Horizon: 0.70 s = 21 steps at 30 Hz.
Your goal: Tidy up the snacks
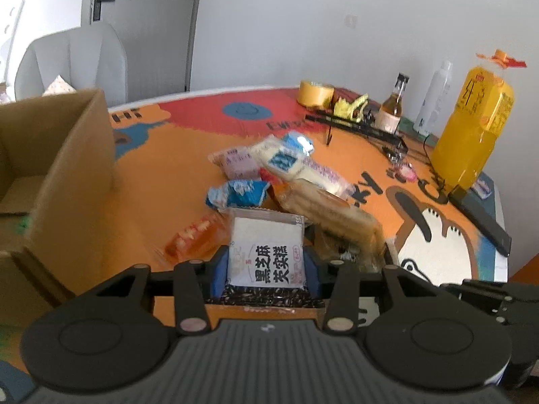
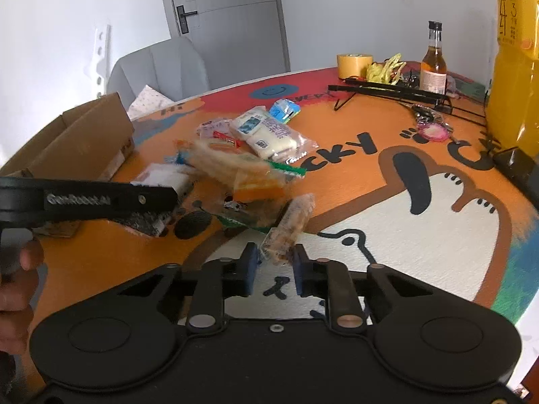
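Both tools are clamped, the left tool (image 1: 266, 269) on a sesame cake packet (image 1: 266, 252), the right tool (image 2: 274, 262) on a clear-wrapped snack bar (image 2: 289, 225); next, I judge, each goes to the cardboard box (image 1: 57, 168)

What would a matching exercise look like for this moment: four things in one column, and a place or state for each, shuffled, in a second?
Things:
1. black sesame cake packet
2. brown snack bar
3. cardboard box
4. orange juice bottle

Places or states:
A. open-topped, at the table's left side
B. standing upright at the table's far right edge
C. between the left gripper's blue pads
D. clamped in the right gripper

Pairs: 1-C, 2-D, 3-A, 4-B
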Available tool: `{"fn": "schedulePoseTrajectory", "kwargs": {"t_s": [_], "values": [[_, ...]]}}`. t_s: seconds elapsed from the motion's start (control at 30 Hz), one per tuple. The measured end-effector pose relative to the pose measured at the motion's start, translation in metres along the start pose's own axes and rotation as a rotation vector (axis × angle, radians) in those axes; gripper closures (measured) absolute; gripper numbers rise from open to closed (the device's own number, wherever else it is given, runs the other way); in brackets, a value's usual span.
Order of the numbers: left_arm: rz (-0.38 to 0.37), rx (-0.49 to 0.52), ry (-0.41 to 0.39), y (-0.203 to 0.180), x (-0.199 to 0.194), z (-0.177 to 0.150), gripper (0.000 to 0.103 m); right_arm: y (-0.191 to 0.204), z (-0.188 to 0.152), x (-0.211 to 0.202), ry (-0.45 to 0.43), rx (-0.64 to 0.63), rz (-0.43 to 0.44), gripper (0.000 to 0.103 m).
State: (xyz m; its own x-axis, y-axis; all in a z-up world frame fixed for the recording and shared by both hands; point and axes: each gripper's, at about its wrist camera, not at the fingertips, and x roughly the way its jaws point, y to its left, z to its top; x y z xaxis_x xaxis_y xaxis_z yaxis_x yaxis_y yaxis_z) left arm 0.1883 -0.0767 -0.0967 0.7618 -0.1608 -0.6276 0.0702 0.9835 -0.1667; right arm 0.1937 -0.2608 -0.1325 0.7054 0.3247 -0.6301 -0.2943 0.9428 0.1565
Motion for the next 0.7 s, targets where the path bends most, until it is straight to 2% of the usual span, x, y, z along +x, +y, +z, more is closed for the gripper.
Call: {"fn": "schedulePoseTrajectory", "kwargs": {"t_s": [0.37, 0.7], "values": [[0.02, -0.022, -0.07, 0.008, -0.027, 0.011, 0.059, 0.0, 0.006, -0.011, -0.056, 0.033, 0.046, 0.085], [0.031, -0.042, -0.135, 0.023, -0.053, 0.022, 0.059, 0.017, 0.028, -0.02, -0.119, 0.016, 0.078, 0.085]]}}
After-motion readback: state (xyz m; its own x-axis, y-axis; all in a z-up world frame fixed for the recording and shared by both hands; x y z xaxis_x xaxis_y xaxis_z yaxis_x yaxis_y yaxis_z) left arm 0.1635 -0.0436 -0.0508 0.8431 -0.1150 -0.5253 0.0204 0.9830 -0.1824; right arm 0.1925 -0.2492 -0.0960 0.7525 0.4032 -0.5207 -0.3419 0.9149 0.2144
